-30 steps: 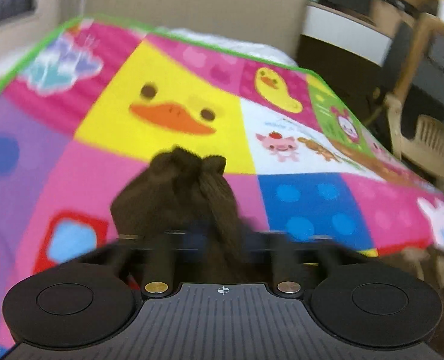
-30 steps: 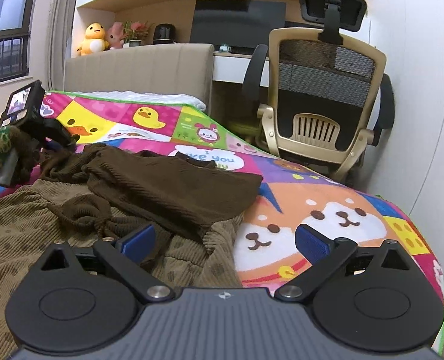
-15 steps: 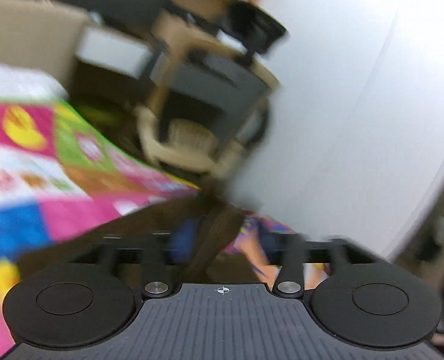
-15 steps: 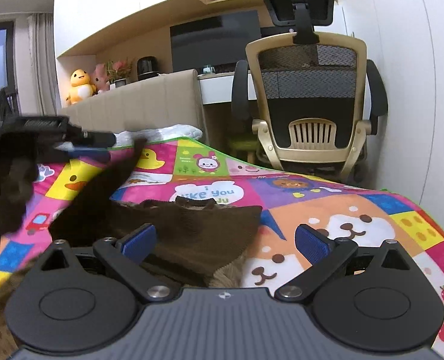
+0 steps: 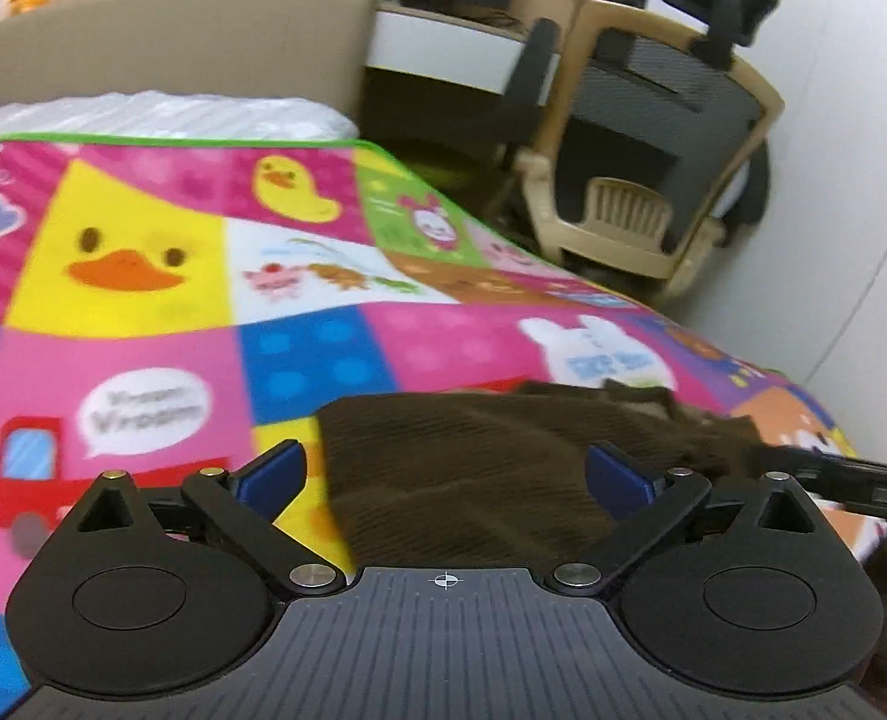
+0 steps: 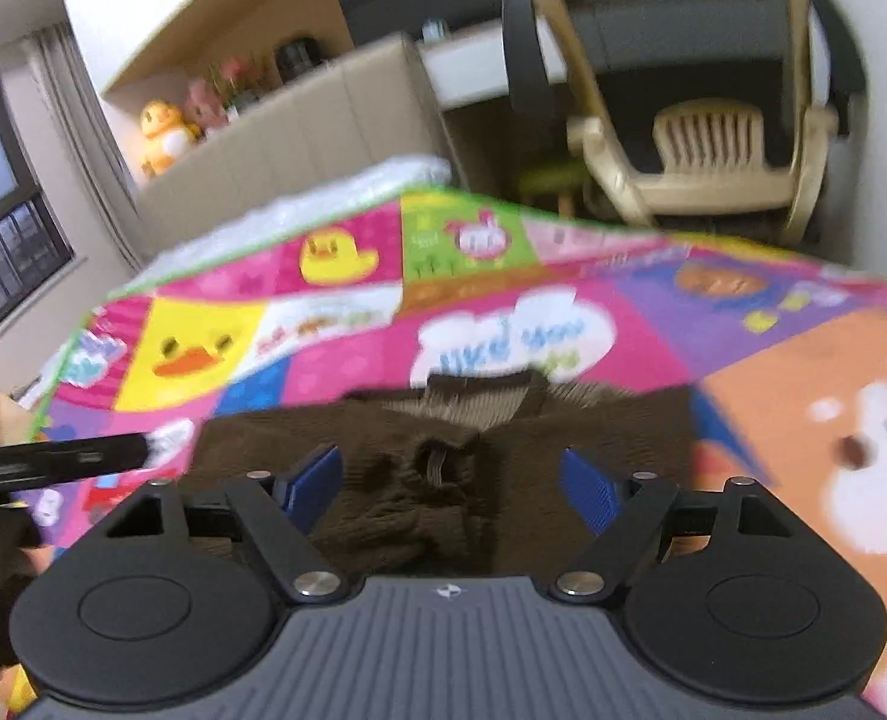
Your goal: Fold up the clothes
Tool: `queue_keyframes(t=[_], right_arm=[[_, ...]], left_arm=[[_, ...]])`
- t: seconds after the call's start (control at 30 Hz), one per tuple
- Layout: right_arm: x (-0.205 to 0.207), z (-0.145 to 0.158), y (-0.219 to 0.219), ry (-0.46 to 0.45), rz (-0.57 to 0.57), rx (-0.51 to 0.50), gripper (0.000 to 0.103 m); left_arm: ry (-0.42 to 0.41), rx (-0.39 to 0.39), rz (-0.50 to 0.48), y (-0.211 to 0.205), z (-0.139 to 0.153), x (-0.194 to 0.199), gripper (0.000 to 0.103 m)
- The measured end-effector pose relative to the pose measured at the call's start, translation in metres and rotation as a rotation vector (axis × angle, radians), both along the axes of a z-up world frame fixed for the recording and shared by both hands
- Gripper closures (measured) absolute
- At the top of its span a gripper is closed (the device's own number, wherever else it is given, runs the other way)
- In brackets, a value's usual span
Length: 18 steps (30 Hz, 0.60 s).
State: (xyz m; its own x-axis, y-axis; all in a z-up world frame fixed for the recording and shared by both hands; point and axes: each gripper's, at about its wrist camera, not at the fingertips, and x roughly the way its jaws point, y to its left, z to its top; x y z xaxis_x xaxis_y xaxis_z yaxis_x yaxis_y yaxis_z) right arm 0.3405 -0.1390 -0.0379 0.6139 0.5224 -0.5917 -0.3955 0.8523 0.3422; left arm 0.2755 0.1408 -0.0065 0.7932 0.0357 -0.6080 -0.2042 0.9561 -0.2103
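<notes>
The left gripper (image 5: 446,474) was held spread, with nothing between its fingers, just above the near edge of the sweater (image 5: 503,468). The right gripper (image 6: 449,483) was likewise spread and empty, poised over a bunched part of the same garment near the collar (image 6: 473,402).

The sweater, a brown ribbed knit, was laid on the mat (image 5: 143,360) covering the bed, partly flattened toward the left side and crumpled at the middle. It was judged to be soft, limp and moderately light; the knit would sag and stretch when lifted from one point, and the ribs would give the pads good friction. A hold was best taken at a hem, shoulder seam or cuff, with both grippers working on opposite edges. The bunched middle was to be spread flat first.

A headboard (image 5: 173,42) stood beyond the mat, and a chair (image 5: 653,150) beside the bed, well apart from the garment. The mat around the sweater was unobstructed; only the opposing gripper lay close.
</notes>
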Motion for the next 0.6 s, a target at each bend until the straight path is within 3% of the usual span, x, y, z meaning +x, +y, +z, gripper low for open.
queue_keyframes(t=[0.03,0.07,0.17,0.3,0.4,0.47,0.6], right_arm=[[0.006,-0.010,0.009,0.029,0.008,-0.003,0.032],[0.008,-0.016,0.016,0.047,0.020,-0.004,0.065],[0.000,-0.011,0.022,0.009,0.035,-0.003,0.084],[-0.018,0.027,-0.004,-0.127,0.003,0.004,0.086],[-0.025,0.040,-0.026,-0.160,-0.045,-0.059,0.086],[-0.026,0.029,-0.032,-0.127,-0.067,-0.123,0.085],[-0.025,-0.012,-0.035,-0.062,-0.088,-0.247,0.078]], left_arm=[[-0.013,0.009,0.004,0.004,0.002,-0.005,0.001],[-0.032,0.020,-0.007,0.005,0.004,-0.009,0.000],[-0.079,0.045,-0.084,0.008,0.008,-0.019,0.000],[-0.105,0.047,-0.142,-0.003,0.016,-0.029,0.000],[-0.110,-0.027,-0.212,-0.014,0.009,-0.022,0.000],[-0.080,-0.072,-0.260,-0.025,-0.002,-0.015,0.000],[0.026,-0.054,-0.289,-0.044,-0.030,0.000,0.000]])
